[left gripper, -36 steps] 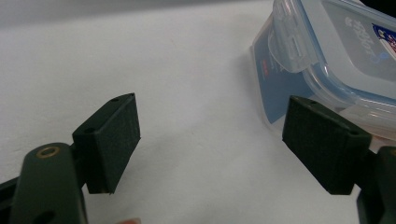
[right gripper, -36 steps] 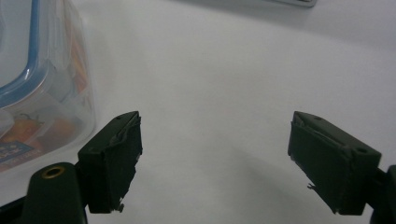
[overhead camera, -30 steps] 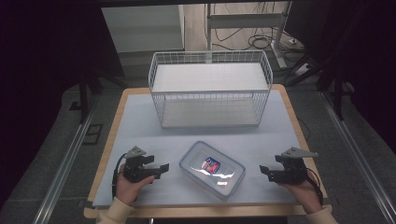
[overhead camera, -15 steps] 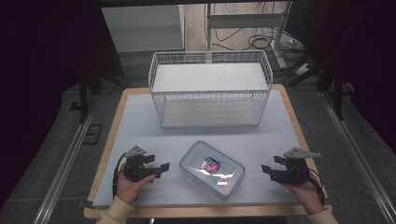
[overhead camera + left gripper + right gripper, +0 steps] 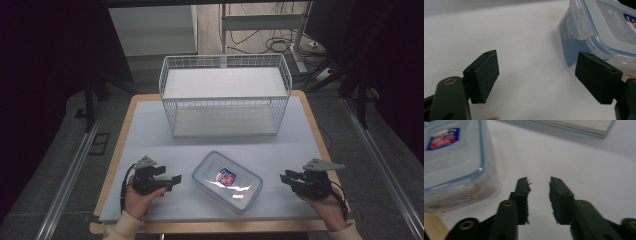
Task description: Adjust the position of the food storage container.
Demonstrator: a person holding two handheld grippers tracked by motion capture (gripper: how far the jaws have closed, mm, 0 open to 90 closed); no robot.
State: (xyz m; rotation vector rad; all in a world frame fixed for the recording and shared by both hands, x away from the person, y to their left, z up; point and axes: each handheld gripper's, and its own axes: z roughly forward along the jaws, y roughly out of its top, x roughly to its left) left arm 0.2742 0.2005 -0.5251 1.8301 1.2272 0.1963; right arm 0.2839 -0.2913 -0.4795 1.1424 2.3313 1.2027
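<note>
Our left gripper (image 5: 536, 75) is spread wide and empty, one pad just beside the box (image 5: 599, 32); our right gripper (image 5: 539, 200) is parted narrowly, also empty. The box (image 5: 227, 181) lies lidded between them on the table (image 5: 150, 135), in front of the basket (image 5: 225, 95). We judge it light, stiff, slick plastic; best gripped across the lid rim or a clip. The red-and-blue label's writing is unreadable.

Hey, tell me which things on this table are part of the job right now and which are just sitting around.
In play:
- clear plastic lidded container with blue seal, lying between both grippers
- left hand-held gripper, jaws open
- right hand-held gripper, jaws slightly apart

Just there:
- white wire basket at the table's far side, untouched
- pale blue table mat
</note>
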